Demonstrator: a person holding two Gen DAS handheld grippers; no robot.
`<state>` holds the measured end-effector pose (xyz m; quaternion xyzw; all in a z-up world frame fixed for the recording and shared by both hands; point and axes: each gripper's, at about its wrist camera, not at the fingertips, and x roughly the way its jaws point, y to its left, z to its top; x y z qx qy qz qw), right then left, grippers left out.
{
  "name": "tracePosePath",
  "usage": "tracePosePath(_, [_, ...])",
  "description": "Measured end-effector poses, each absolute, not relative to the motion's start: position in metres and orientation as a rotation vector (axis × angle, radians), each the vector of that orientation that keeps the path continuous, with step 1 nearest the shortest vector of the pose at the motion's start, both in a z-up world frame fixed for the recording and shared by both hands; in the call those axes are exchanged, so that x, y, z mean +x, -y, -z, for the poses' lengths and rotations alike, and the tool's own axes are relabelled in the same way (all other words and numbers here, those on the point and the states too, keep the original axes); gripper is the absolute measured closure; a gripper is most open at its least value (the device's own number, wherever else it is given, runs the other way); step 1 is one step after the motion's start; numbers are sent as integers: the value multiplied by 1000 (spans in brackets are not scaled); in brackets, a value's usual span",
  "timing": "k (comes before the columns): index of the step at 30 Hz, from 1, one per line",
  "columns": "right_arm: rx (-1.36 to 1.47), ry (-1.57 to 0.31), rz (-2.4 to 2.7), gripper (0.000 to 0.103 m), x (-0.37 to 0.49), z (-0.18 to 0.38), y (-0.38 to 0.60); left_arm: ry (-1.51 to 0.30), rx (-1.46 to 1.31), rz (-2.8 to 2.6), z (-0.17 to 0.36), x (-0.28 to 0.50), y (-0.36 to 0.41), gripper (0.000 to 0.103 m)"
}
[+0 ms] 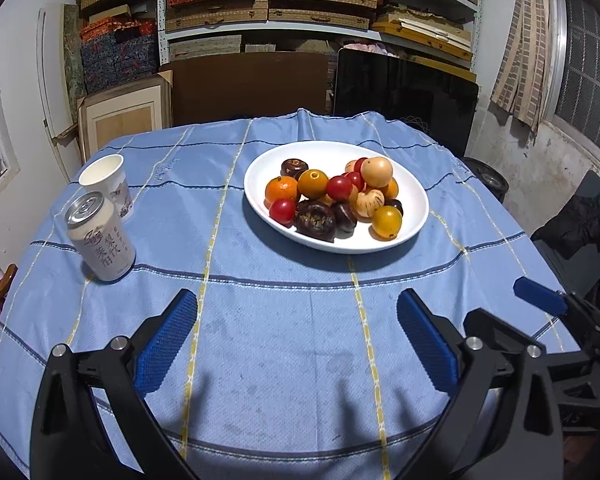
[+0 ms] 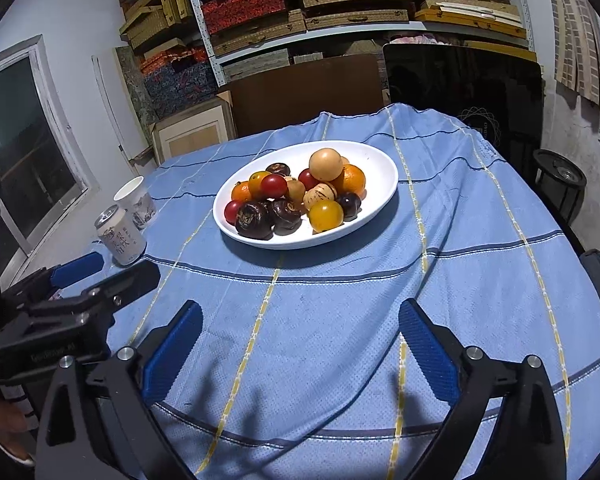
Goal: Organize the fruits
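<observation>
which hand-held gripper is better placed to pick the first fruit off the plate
Probably the right hand-held gripper: the plate lies nearly straight ahead of its open jaws, and off to the right of the left hand-held gripper.

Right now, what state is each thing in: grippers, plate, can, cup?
left gripper: open, empty, above the cloth.
right gripper: open, empty.
white plate: upright, heaped with fruit.
can: upright, tab looks unopened.
paper cup: upright, open-topped; contents hidden.
</observation>
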<state>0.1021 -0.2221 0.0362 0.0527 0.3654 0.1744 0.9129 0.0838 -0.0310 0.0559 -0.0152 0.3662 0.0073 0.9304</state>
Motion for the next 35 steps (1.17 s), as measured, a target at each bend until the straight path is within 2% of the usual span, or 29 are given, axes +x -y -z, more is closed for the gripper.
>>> tracePosePath(35, [58,-881,-346,4,95,9,212,-865,-21,-71,-1,74,23,5])
